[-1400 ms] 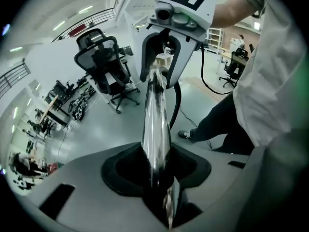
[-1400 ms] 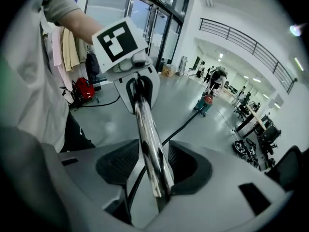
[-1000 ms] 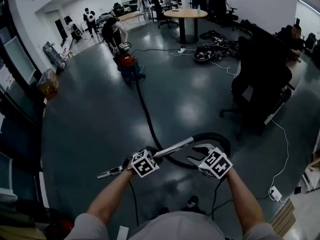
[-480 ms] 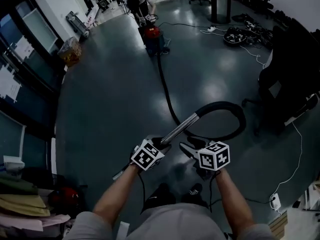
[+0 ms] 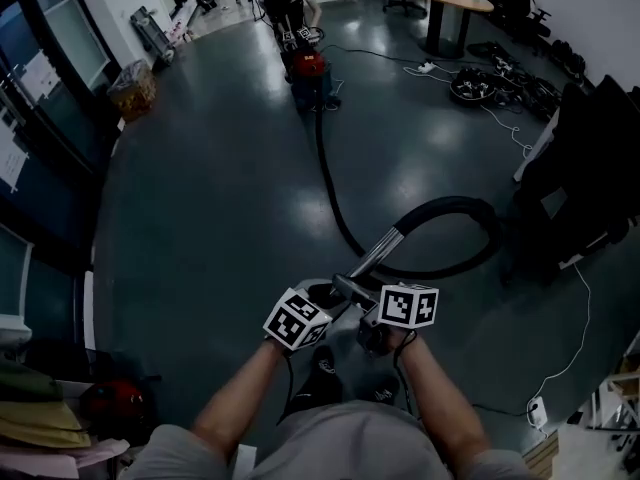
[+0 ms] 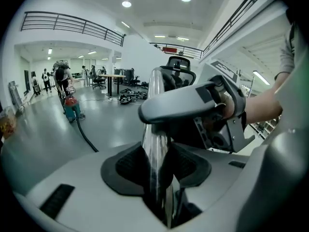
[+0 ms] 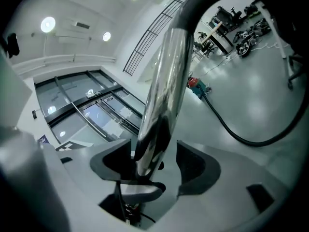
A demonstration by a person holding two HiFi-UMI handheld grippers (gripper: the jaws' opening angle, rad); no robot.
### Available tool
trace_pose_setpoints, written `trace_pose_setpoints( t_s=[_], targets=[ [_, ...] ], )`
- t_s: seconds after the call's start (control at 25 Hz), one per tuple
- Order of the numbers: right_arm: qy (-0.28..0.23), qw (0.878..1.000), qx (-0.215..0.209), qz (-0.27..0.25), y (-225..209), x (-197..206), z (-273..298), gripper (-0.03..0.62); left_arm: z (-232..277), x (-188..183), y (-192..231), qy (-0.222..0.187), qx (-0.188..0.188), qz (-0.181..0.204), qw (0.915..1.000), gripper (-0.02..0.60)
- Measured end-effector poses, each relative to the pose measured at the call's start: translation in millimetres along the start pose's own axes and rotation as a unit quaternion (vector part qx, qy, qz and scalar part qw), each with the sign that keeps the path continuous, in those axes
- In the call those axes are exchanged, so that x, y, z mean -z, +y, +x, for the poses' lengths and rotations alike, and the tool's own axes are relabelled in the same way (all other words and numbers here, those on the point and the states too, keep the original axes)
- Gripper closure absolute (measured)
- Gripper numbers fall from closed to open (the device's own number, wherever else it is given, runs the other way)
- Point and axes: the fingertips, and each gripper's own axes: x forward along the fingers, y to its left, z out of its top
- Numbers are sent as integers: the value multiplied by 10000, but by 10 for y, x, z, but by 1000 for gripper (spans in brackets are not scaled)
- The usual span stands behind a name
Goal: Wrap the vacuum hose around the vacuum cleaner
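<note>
Partly behind left hand-held gripper [image 5: 320, 295]: tube [image 5: 386, 247]

Both forearms are bare and reach forward and down from the torso, converging at the centre line. The left forearm [image 5: 238, 396] and right forearm [image 5: 432, 400] end at claws that sit just beside each other, marker cubes facing up. Left claw [image 5: 320, 300]: the jaws are closed on a metal tube [image 5: 380, 252], with both pads pressing its sides. Right claw [image 5: 357, 295]: the jaws are opening; the same tube stands between them, with a clear gap showing at one pad. The right claw lies crosswise directly ahead of the left claw's jaws. The right hand [image 6: 235, 111] is wrapped around its handle, wrist straight.
</note>
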Motion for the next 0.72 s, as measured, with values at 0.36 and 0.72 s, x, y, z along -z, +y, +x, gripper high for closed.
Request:
trace_pose_setpoints(
  t_s=[0.36,0.72],
  targets=[
    [-454,9988,127,-155,134,-219,680,413,-201,47,510,-137,512,-42,9986,416],
    [-421,9978,484,-138,55,-325,754,421,-175,23,714,-123,631,1154,9912,413]
  ],
)
